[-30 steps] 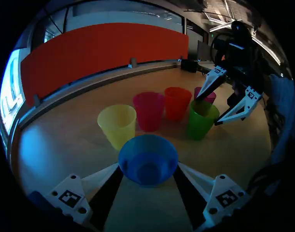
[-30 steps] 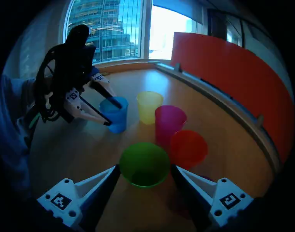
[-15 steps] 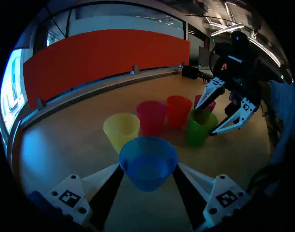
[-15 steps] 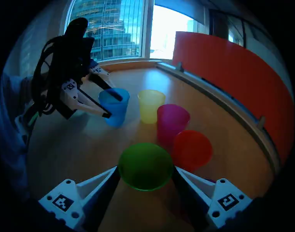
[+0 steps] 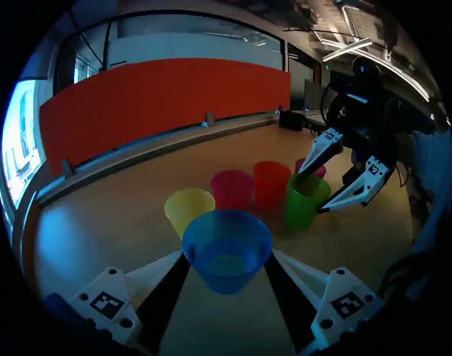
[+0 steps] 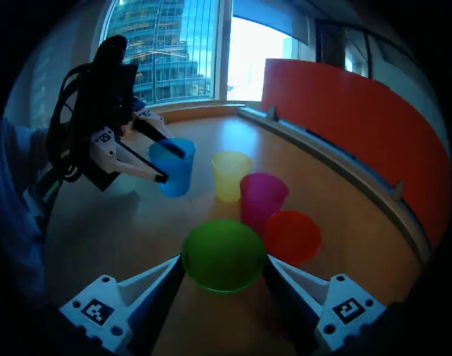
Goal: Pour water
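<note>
A blue cup [image 5: 227,252] sits between the fingers of my left gripper [image 5: 227,256], which is shut on it and holds it above the wooden table [image 5: 107,219]. In the right gripper view the same blue cup [image 6: 172,166] hangs off the table in the left gripper [image 6: 174,167]. My right gripper [image 6: 223,259] is shut on a green cup [image 6: 224,254]. In the left gripper view the green cup [image 5: 305,200] is gripped by the right gripper [image 5: 309,191]. Whether either cup holds water I cannot tell.
A yellow cup [image 6: 229,175], a magenta cup [image 6: 263,199] and a red cup [image 6: 291,234] stand in a row on the table, with a purple cup [image 5: 316,169] behind the green one. An orange wall panel [image 6: 356,130] runs along the table's far edge. A sleeve [image 6: 15,196] shows at the left.
Both grippers have risen with their cups. The blue cup has come up off the table, and the standing cups now sit lower and farther off in both views.
</note>
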### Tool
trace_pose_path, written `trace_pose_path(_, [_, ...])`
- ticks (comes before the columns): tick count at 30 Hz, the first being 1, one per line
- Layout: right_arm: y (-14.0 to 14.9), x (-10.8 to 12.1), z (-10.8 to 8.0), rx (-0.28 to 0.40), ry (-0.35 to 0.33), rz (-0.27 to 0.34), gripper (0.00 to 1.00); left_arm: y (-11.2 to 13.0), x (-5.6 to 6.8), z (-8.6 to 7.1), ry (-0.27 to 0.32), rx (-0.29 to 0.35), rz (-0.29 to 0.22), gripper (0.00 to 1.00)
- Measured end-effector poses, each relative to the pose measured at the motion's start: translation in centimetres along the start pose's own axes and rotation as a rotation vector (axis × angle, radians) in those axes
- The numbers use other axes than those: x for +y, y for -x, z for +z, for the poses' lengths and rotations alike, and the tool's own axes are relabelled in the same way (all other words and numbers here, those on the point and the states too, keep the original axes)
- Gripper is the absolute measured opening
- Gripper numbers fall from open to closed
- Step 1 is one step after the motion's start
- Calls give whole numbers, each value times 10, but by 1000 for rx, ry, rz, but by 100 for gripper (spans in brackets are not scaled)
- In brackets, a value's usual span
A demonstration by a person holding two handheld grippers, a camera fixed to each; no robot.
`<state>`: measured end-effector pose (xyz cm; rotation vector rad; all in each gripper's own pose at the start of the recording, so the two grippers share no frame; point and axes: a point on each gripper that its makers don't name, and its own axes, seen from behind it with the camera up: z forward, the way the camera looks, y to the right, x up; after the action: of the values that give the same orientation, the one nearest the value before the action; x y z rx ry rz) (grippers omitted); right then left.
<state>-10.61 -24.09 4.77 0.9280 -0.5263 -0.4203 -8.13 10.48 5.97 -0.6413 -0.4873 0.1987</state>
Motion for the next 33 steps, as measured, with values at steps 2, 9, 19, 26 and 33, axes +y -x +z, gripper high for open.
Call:
trace_pose_path(2, [-7, -1, -5, 18, 6, 4, 92, -5, 0, -4, -3, 12, -3, 84])
trace_pose_path(9, [-33, -5, -25, 87, 33, 6, 92, -24, 3, -19, -16, 53, 7, 84])
trace_pose_path(19, [-69, -14, -57, 206, 75, 1, 93, -57, 18, -46, -20, 120, 34, 84])
trace_pose_path(26, [-88, -20, -76, 289, 100, 3, 93, -77, 25, -63, -25, 163, 51, 84])
trace_pose_path(33, [-107, -24, -91, 372, 119, 5, 93, -91, 31, -73, -27, 195, 58, 84])
